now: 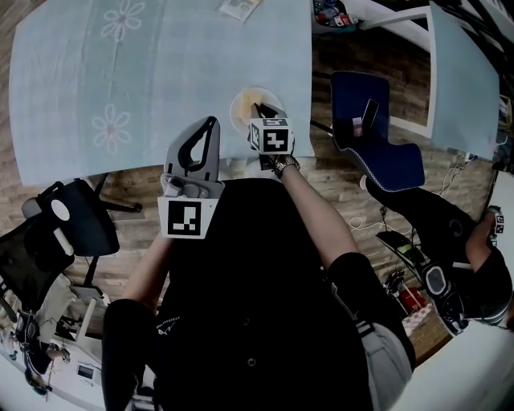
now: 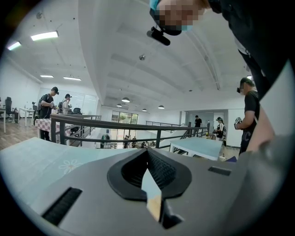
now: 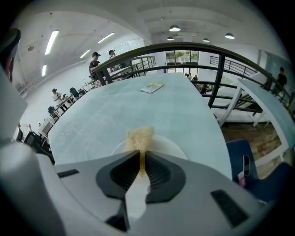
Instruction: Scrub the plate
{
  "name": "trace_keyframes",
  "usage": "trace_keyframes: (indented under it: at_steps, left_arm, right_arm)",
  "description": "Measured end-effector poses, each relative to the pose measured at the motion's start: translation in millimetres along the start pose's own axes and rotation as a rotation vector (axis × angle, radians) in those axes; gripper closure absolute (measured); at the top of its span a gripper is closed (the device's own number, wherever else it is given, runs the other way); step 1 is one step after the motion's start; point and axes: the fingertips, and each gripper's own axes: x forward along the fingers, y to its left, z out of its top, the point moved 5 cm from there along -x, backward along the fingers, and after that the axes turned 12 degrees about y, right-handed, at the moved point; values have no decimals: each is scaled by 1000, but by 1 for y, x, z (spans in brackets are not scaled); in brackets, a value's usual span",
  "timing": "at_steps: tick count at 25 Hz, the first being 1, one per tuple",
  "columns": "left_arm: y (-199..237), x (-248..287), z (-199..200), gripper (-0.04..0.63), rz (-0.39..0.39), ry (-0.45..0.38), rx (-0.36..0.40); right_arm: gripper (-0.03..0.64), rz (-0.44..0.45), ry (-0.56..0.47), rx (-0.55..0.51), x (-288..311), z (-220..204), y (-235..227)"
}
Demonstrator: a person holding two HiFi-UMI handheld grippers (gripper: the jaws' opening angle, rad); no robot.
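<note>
A white plate point(image 1: 241, 107) lies on the pale blue tablecloth point(image 1: 120, 80) near the table's front edge. My right gripper point(image 1: 263, 114) hovers over it, shut on a yellowish sponge point(image 3: 139, 137). In the right gripper view the sponge sticks out past the jaw tips of the right gripper point(image 3: 142, 154) above the plate point(image 3: 168, 146). My left gripper point(image 1: 210, 123) is held left of the plate over the table edge, jaws pressed together with nothing between them. The left gripper point(image 2: 147, 154) points up and away across the room in its own view, and the plate does not show there.
A booklet point(image 1: 239, 8) lies at the table's far edge. A blue chair point(image 1: 377, 148) holding a phone stands to the right, a black chair point(image 1: 76, 221) to the left. Another person point(image 1: 482, 269) is seated at the far right. A railing point(image 3: 216, 50) runs beyond the table.
</note>
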Motion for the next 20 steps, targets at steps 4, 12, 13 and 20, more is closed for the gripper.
trace_keyframes:
  at_steps: [4,12,13,20]
  left_arm:
    - [-2,2,1,583,-8,8,7]
    - [-5,4,-1,583,-18,4,7]
    - [-5,4,-1,583,-21,5,8]
    - [-10,6,1,583,-37,-2,16]
  right_arm:
    - [572,-18,-4,-9,-2,1,-5]
    - [572,-64,-3,-10,-8,-3,-22]
    - [572,-71,-3,-11,-9,-4,-24]
    - [572,-110,-9,-9,-14,-9,-40]
